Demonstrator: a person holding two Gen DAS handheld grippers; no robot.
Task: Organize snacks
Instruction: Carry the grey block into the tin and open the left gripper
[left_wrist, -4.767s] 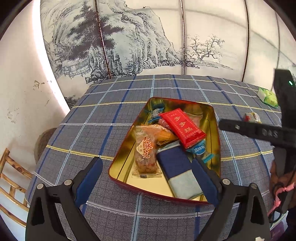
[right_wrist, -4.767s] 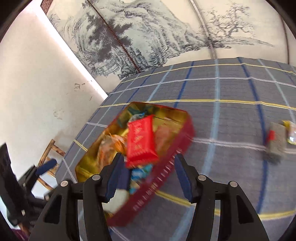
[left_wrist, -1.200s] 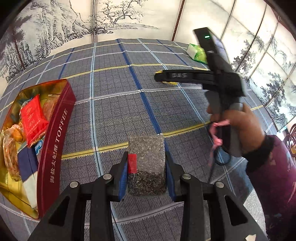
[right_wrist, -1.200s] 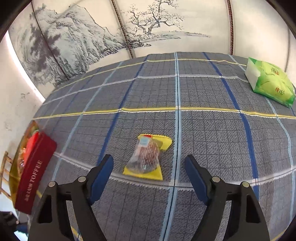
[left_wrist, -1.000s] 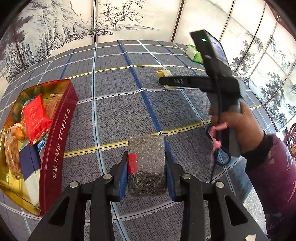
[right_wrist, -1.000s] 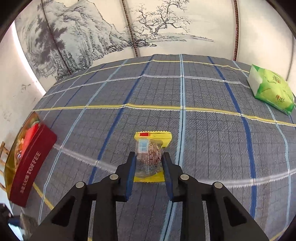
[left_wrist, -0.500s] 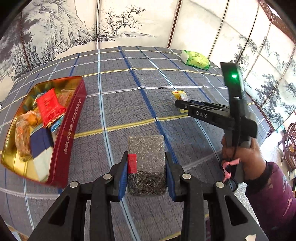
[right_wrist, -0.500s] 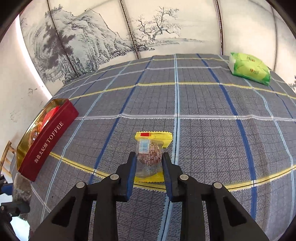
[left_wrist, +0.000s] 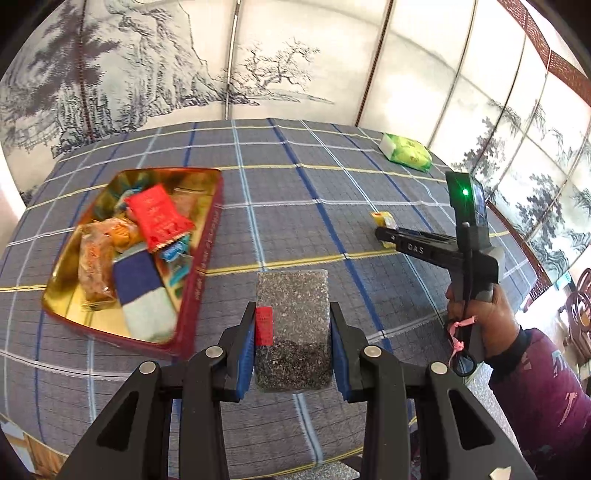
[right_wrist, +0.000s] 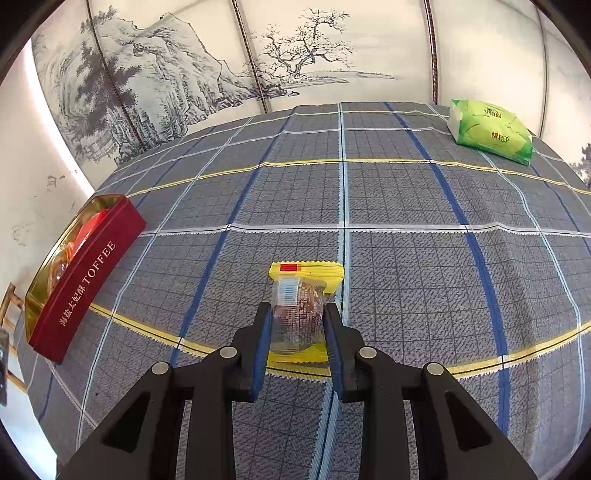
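My left gripper (left_wrist: 292, 325) is shut on a grey speckled snack bar with a red label (left_wrist: 291, 325) and holds it above the checked tablecloth, right of the red and gold toffee tin (left_wrist: 201, 266). The tin holds several snacks, among them a red packet (left_wrist: 157, 216). My right gripper (right_wrist: 297, 325) is shut on a yellow-edged clear snack packet (right_wrist: 301, 314) and holds it above the cloth; it also shows in the left wrist view (left_wrist: 384, 236). The tin shows at the left of the right wrist view (right_wrist: 88, 284).
A green pack of tissues (right_wrist: 489, 134) lies at the table's far right corner, also in the left wrist view (left_wrist: 408, 157). A painted folding screen (right_wrist: 295, 55) stands behind the table. A wooden chair (right_wrist: 9, 306) stands by the table's left edge.
Both grippers have risen and pulled back with their snacks. The left wrist view has swung toward the tin, which now lies closer to the grey bar.
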